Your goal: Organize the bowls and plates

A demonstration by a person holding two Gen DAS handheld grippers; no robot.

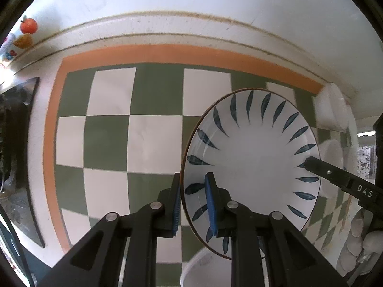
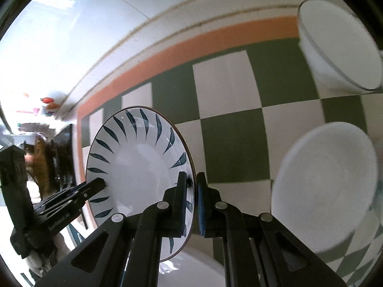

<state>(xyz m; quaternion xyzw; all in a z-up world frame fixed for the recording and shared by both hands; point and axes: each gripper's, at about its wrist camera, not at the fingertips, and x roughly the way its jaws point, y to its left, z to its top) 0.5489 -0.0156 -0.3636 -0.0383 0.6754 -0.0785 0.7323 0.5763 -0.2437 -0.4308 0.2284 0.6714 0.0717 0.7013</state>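
A white plate with blue leaf marks (image 1: 251, 162) is held up above the checkered cloth. My left gripper (image 1: 195, 203) is shut on its left rim, one blue pad on each face. My right gripper (image 2: 192, 203) is shut on the opposite rim of the same plate (image 2: 138, 162). Each gripper shows in the other's view: the right one (image 1: 335, 177) at the plate's right edge, the left one (image 2: 79, 191) at its left edge. A white bowl (image 2: 340, 45) stands at the far right. A white plate (image 2: 323, 205) lies near right.
A green and white checkered cloth (image 1: 107, 131) with an orange border covers the table. White dishes (image 1: 332, 110) stand at the right edge. Another white dish (image 1: 203, 270) lies under the held plate. A wall with a moulding (image 1: 167, 21) runs behind. A dark frame (image 1: 21, 119) is at the left.
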